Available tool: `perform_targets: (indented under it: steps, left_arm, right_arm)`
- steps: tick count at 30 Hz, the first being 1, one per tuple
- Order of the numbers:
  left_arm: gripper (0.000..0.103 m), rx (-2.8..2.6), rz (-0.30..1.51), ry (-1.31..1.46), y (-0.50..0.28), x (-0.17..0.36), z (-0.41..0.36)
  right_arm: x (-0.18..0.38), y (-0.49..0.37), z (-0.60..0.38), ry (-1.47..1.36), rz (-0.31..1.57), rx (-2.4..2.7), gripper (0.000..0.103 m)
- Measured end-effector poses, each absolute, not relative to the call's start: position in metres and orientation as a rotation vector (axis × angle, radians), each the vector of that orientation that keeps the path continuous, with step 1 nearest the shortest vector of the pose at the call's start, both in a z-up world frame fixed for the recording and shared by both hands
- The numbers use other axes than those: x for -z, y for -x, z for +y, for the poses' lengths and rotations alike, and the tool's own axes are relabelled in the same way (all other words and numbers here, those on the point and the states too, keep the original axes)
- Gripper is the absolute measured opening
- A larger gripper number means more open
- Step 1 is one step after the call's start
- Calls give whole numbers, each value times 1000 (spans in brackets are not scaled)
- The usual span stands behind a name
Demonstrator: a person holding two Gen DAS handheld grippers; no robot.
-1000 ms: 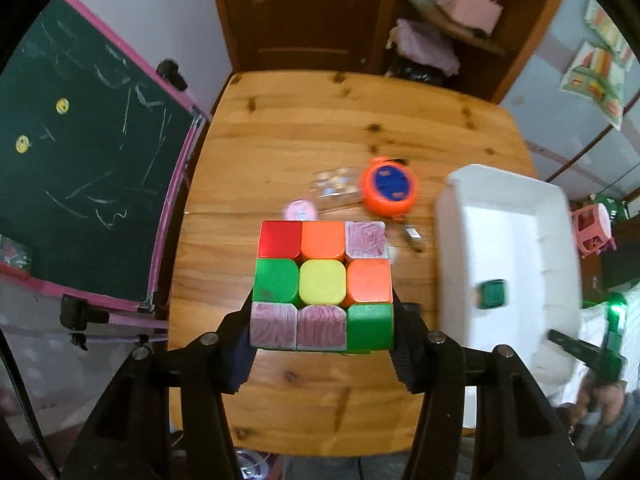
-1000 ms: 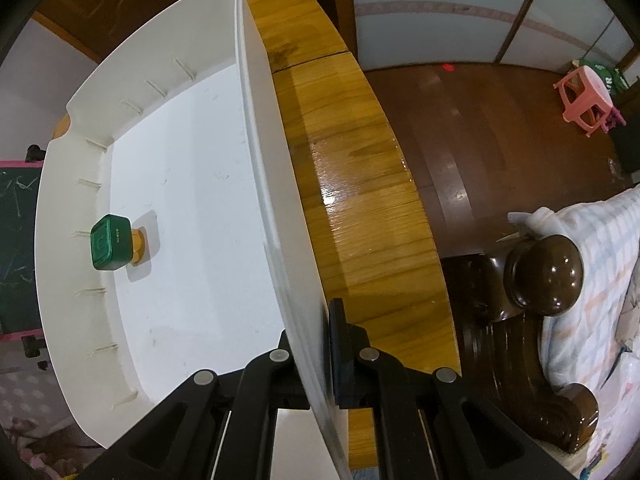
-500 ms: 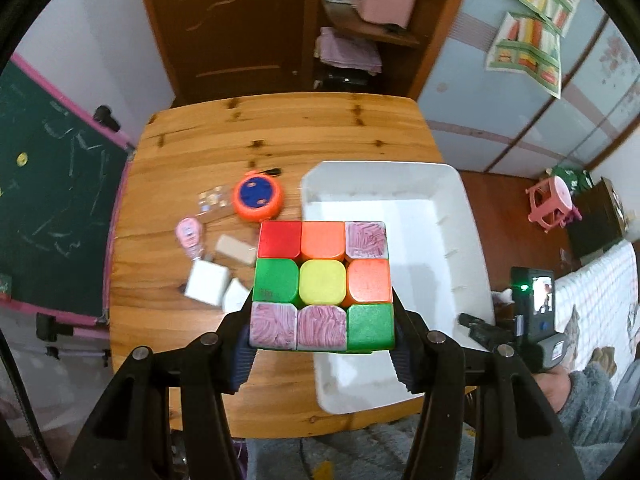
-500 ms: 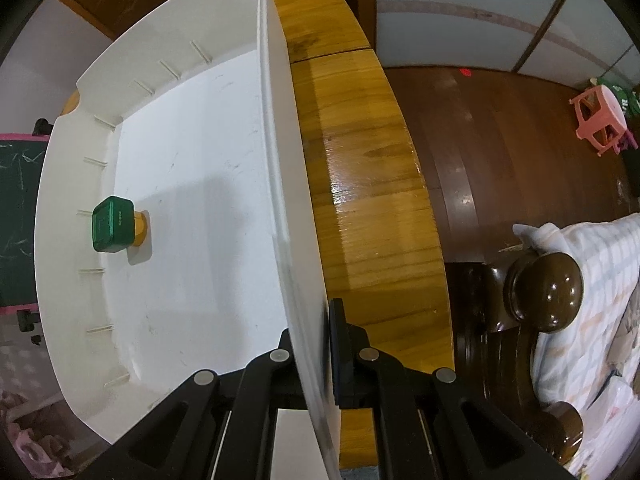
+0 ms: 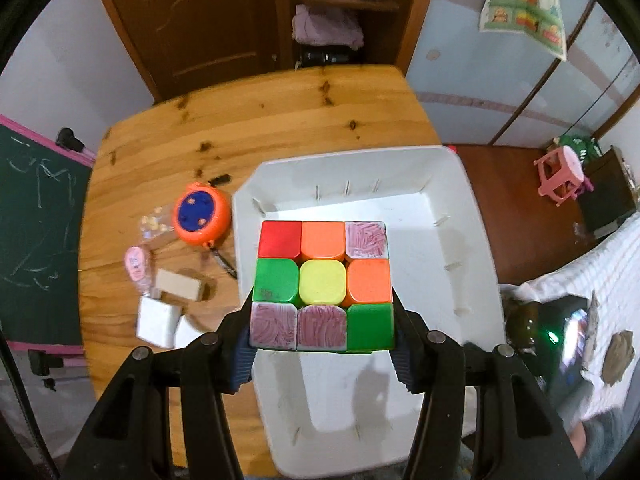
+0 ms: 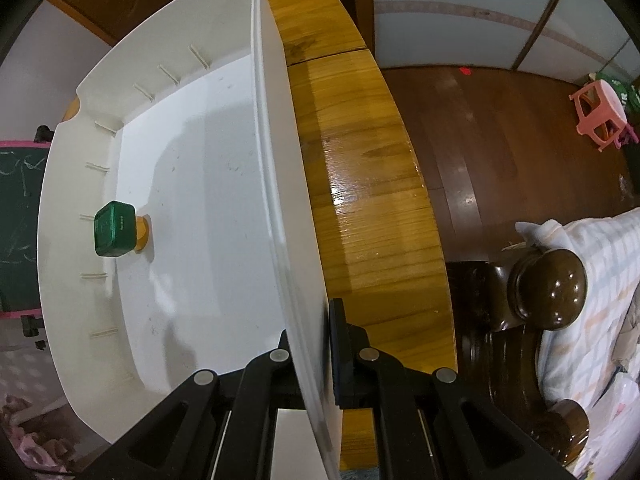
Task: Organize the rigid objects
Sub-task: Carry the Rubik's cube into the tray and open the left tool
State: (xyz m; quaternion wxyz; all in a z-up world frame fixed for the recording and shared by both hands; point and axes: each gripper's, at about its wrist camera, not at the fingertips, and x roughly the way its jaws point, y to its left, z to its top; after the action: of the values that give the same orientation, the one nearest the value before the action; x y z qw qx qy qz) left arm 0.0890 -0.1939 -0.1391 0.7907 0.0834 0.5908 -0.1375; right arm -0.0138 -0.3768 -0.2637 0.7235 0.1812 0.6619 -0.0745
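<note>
My left gripper is shut on a colour puzzle cube and holds it above the white bin on the wooden table. My right gripper is shut on the right wall of the same white bin. A green-capped bottle lies inside the bin near its left wall. On the table left of the bin lie an orange tape measure, a pink eraser-like item, a small wooden block and white adapters.
A chalkboard stands to the left of the table. A wooden door and shelf are behind it. A pink stool is on the floor at right. A bed with a dark wooden post is next to the table's right edge.
My left gripper has carried the cube to the right, from over the bare table to over the bin. My right gripper has kept its hold on the bin wall.
</note>
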Motion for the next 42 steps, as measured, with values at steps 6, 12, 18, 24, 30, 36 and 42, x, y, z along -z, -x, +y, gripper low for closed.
perform_targets:
  steps: [6, 12, 18, 24, 30, 36, 42]
  left_arm:
    - [59, 274, 1359, -212, -113, 190, -216]
    - [59, 261, 1408, -260, -128, 229, -235]
    - [60, 250, 1451, -274, -134, 256, -242]
    - [60, 260, 1424, -290, -136, 256, -246]
    - [77, 288, 1449, -285, -133, 257, -246]
    - [86, 296, 1399, -312, -122, 240, -252]
    - [86, 343, 1321, -364, -99, 198, -254]
  right_arm:
    - [264, 16, -378, -401, 1450, 171, 5]
    - [264, 16, -377, -400, 1452, 176, 5]
    - [266, 15, -376, -396, 1458, 183, 5]
    - [267, 16, -375, -393, 1458, 186, 5]
    - [268, 16, -376, -400, 1464, 189, 5]
    - [270, 16, -379, -415, 1469, 185, 6]
    - [273, 14, -381, -426, 1482, 181, 6]
